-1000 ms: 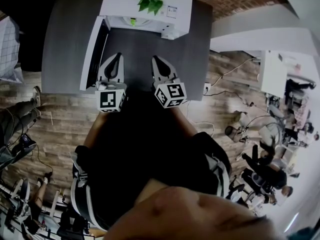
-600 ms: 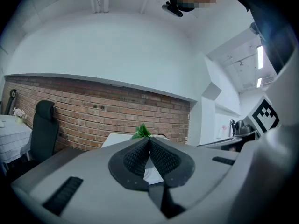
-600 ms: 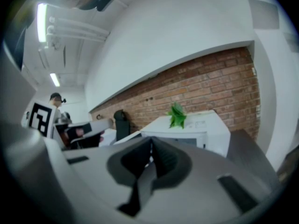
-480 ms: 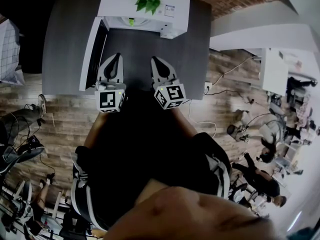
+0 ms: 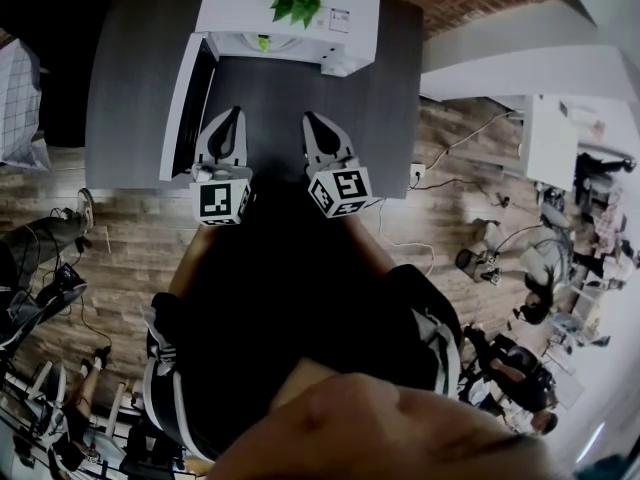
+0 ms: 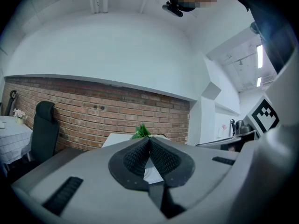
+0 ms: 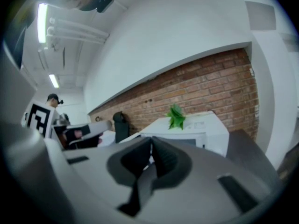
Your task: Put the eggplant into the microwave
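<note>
White microwave (image 5: 240, 8), L door (image 5: 180, 108) open

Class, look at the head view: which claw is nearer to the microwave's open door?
Left. The left claw is close beside the open door, just to its right in the head view. The right claw is farther right, with the left claw between it and the door.

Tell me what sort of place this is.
Probably an indoor lab or office workspace, not a home kitchen: a white microwave sits on a dark table by a brick wall, with cables across the wood floor and several people nearby.
</note>
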Demonstrator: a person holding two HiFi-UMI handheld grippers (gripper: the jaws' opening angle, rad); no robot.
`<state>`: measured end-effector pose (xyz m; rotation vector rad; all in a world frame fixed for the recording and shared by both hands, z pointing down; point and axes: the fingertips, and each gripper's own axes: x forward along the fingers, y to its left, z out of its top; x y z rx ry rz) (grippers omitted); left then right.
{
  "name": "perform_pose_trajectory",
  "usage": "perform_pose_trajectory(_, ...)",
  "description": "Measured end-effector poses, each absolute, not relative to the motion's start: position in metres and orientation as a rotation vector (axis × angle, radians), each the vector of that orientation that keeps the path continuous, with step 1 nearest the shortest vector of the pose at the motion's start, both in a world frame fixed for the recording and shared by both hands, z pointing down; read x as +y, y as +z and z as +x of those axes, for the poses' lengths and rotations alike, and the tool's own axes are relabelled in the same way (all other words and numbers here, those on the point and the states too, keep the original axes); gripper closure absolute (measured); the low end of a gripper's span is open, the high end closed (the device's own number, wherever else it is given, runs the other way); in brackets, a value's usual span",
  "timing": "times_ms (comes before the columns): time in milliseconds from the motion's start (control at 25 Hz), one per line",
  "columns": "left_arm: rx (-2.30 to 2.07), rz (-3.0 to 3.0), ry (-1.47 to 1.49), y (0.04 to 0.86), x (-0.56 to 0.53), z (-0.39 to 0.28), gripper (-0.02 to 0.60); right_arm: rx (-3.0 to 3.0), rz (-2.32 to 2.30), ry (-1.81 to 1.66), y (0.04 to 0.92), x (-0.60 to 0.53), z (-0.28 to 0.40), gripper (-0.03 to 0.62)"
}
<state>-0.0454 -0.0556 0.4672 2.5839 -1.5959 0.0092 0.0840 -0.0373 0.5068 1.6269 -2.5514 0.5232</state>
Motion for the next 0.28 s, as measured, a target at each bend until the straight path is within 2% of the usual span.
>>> perform_pose_trajectory(280,-1.585,2.573,0.015,0.4715,-0.0521,-0.0460,0.546,-2.544,1.627,0.515,0.5080,-0.0348,0.0827,0.562)
